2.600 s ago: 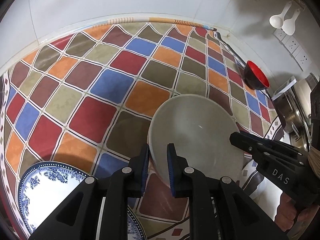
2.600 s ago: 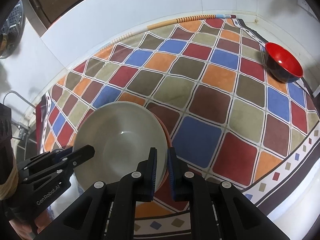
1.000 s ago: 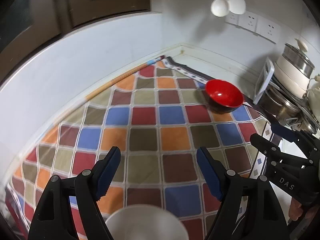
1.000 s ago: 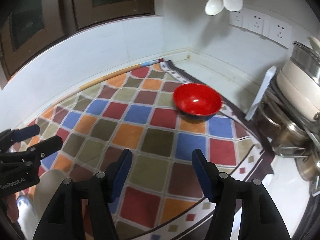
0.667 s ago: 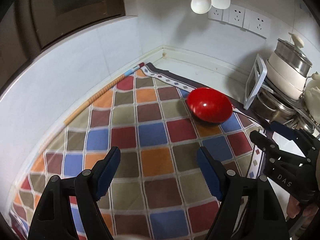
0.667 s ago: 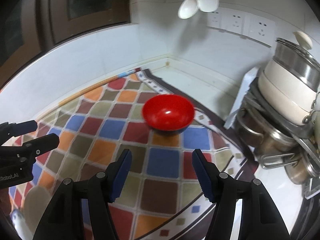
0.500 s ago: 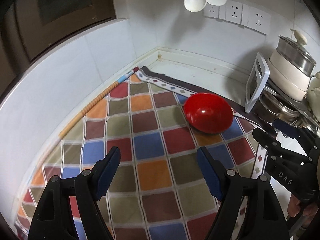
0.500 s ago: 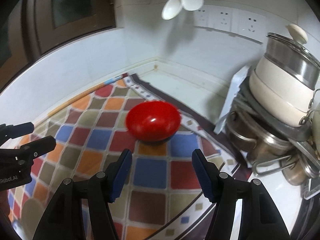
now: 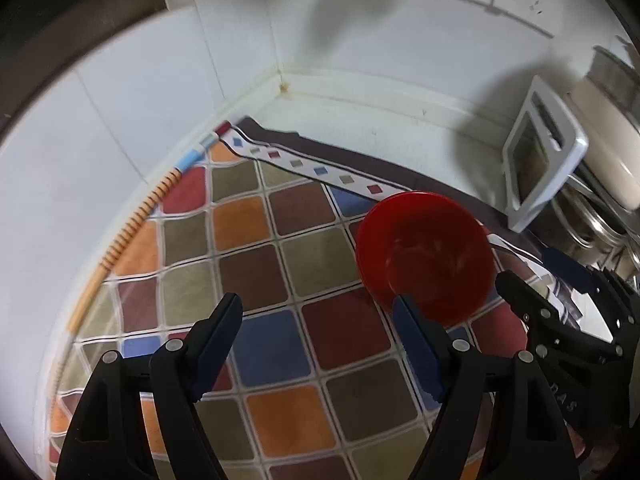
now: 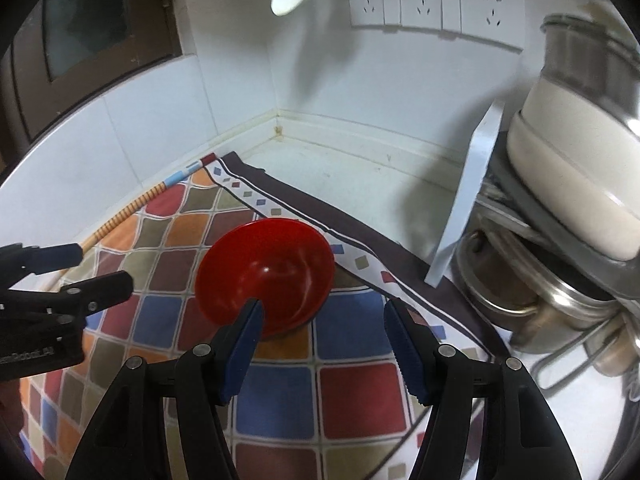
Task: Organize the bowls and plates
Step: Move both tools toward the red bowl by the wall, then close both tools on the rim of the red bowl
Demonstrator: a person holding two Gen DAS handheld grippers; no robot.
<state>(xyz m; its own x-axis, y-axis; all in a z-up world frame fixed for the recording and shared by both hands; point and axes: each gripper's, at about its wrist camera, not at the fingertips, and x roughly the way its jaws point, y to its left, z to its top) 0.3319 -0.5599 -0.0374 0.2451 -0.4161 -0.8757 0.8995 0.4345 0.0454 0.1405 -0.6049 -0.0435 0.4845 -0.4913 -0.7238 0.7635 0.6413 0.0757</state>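
Left wrist view has my left gripper (image 9: 316, 320) spread wide with nothing in it, hanging over the checkered mat (image 9: 260, 272). The red bowl (image 9: 424, 256) sits upright on the mat near its far corner, just past my right-hand finger. My right gripper (image 10: 324, 320) is gaping too, empty, with the bowl right behind its left fingertip, pot rack (image 10: 560, 264) off to the side.
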